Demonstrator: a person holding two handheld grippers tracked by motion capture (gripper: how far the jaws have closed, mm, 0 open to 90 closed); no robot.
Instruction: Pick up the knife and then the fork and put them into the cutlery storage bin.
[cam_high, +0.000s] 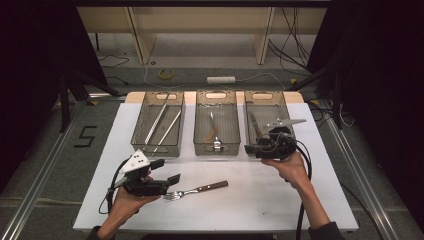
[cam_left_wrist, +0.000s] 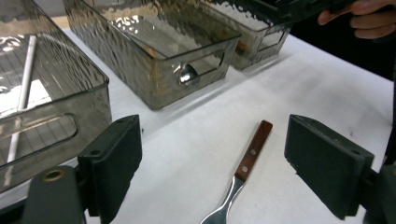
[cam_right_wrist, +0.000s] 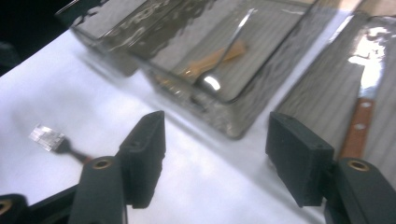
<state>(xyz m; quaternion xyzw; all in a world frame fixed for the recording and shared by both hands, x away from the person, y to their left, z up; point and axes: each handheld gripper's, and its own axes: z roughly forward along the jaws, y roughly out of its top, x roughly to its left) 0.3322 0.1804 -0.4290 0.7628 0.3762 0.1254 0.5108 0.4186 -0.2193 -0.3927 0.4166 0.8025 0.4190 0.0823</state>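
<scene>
Left claw (cam_high: 167, 171): you hold it wide open, empty, aimed at three o'clock to straddle the fork.
Wooden-handled steel fork (cam_high: 196, 190): lies loose on the white worktop (cam_high: 250, 200), handle at two o'clock.
Right claw (cam_right_wrist: 215, 154): spread open, empty, at the smoky clear plastic right bin (cam_high: 280, 107).

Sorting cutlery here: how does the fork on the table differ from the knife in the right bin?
The fork lies loose on the white table, crosswise; the knife lies inside the right bin, lengthwise. The fork ends in tines, the knife in a flat blade. Both have riveted wooden handles.
</scene>
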